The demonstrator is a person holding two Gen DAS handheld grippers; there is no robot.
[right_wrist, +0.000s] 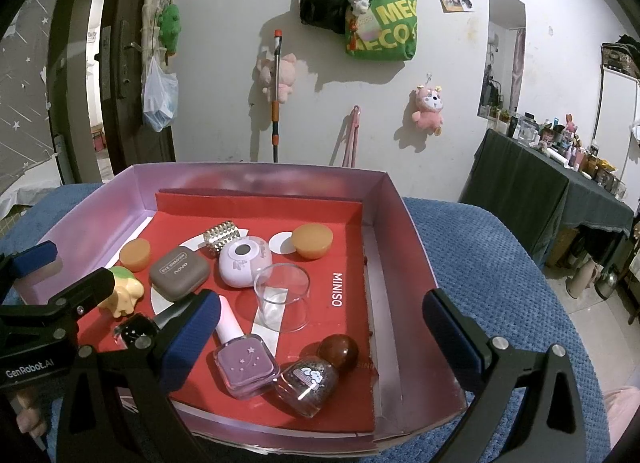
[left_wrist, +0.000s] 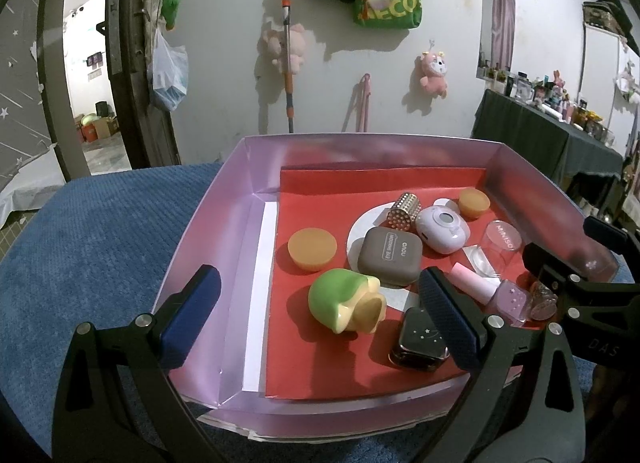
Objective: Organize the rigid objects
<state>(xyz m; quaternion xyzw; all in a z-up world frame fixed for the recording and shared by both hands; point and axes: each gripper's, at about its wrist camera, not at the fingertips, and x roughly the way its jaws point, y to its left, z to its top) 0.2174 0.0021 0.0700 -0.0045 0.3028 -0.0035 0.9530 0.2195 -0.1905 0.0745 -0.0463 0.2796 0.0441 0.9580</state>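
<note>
Left gripper [left_wrist: 320, 315]: jaws spread wide, nothing between them; blue-padded fingers hang over the near edge of the box, one above the lilac strip, the other above the black case.
Right gripper [right_wrist: 320, 331]: jaws spread wide, empty; left finger over the nail polish neck, right finger outside the box's right wall.
Box [right_wrist: 404, 231]: shallow, lilac walls, red paper liner on the floor; rests on a blue textured cloth [left_wrist: 100, 231].
Black case [left_wrist: 420, 341]: small, star-printed, near front edge, partly behind the left gripper's right finger.
Green-and-yellow figurine [left_wrist: 344, 301]: lies on its side, just left of the black case.
Purple nail polish [right_wrist: 246, 363]: square bottle, pale pink cap, lies flat near the front.
Glitter bottle [right_wrist: 306, 385]: round, brown ball cap, lies tilted just right of the purple bottle.
Clear cup [right_wrist: 284, 295]: lies on the liner behind the two bottles.
Eye shadow compact [left_wrist: 390, 257]: brown, closed, flat at centre, partly on a white disc.
Lilac round case [left_wrist: 442, 229]: just right of the compact.
Perforated metal cylinder [left_wrist: 404, 211]: behind the compact, tilted.
Orange caps: one at left [left_wrist: 312, 249], one at far right [left_wrist: 474, 203], well apart.
Background: wall with hung bags and plush toys.
</note>
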